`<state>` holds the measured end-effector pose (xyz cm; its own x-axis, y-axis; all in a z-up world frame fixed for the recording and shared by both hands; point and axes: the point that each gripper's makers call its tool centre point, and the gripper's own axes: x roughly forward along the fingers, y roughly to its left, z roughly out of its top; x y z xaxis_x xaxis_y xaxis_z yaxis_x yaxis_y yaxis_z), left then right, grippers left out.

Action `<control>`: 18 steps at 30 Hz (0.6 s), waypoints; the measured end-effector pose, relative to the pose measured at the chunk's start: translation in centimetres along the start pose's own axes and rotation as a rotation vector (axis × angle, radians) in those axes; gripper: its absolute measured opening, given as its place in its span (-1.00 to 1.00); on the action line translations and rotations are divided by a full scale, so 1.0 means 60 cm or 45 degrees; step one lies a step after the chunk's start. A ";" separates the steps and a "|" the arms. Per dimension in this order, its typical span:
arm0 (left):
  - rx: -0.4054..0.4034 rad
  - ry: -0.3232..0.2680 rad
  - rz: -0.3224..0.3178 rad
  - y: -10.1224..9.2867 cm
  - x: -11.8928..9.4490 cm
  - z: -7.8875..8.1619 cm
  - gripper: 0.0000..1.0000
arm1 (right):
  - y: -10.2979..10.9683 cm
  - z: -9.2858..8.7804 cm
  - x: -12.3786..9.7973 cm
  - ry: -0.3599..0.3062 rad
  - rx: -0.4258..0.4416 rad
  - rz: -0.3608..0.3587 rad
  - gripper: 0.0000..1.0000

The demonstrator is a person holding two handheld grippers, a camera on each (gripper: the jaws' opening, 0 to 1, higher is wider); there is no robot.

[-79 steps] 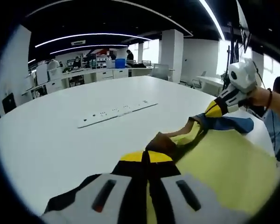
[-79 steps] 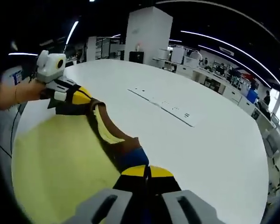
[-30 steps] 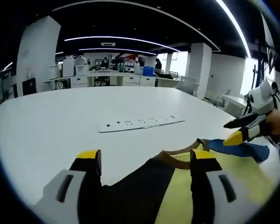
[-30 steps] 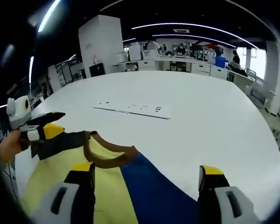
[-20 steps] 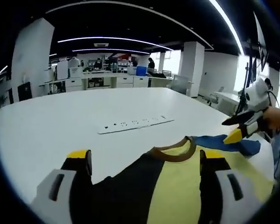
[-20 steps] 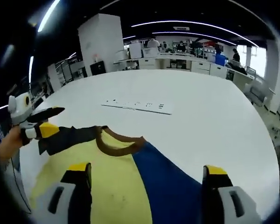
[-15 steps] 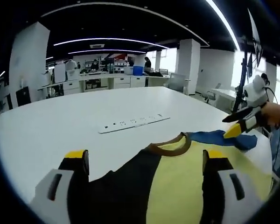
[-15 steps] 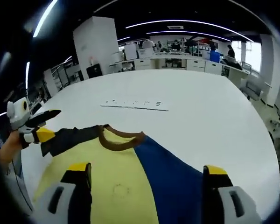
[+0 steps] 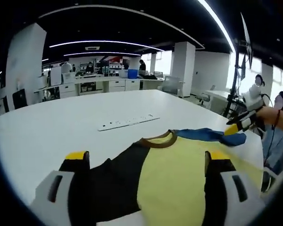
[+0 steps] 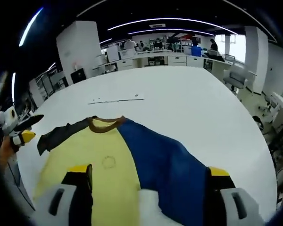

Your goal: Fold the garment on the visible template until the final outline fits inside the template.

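Observation:
The garment lies spread flat on the white table [image 9: 47, 127]. It has a yellow body [image 9: 179, 174], a black sleeve [image 9: 113, 183], a blue sleeve [image 9: 205, 135] and a brown collar [image 9: 156, 140]. My left gripper [image 9: 148, 157] is open above its near edge, holding nothing. The right gripper [image 9: 233, 125], held by a hand, hovers open by the blue sleeve's end. In the right gripper view, my right gripper [image 10: 149, 172] is open over the yellow body [image 10: 94, 160] and the blue part [image 10: 165, 160]. The left gripper [image 10: 29, 128] hangs open by the black sleeve [image 10: 61, 134].
A white power strip [image 9: 127, 122] lies on the table beyond the collar, also seen as the power strip [image 10: 115, 99]. Desks, shelves and a pillar [image 9: 183, 68] stand far behind. The table's edge [image 10: 269, 188] runs close on the right.
Both grippers, earlier shut on the garment's shoulders, have opened and let go. Since then they have drawn back, and more of the flat garment now shows.

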<state>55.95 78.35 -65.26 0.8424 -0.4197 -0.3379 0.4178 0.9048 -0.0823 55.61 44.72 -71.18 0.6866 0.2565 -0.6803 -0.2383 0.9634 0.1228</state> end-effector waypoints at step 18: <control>-0.004 0.025 -0.017 -0.028 -0.114 -0.031 0.98 | -0.138 -0.111 -0.088 0.019 0.238 -0.234 0.77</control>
<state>48.89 79.85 -64.56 0.8300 -0.4301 -0.3551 0.4278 0.8994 -0.0895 49.37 34.88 -73.43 0.6961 0.0764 -0.7139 0.0213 0.9917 0.1268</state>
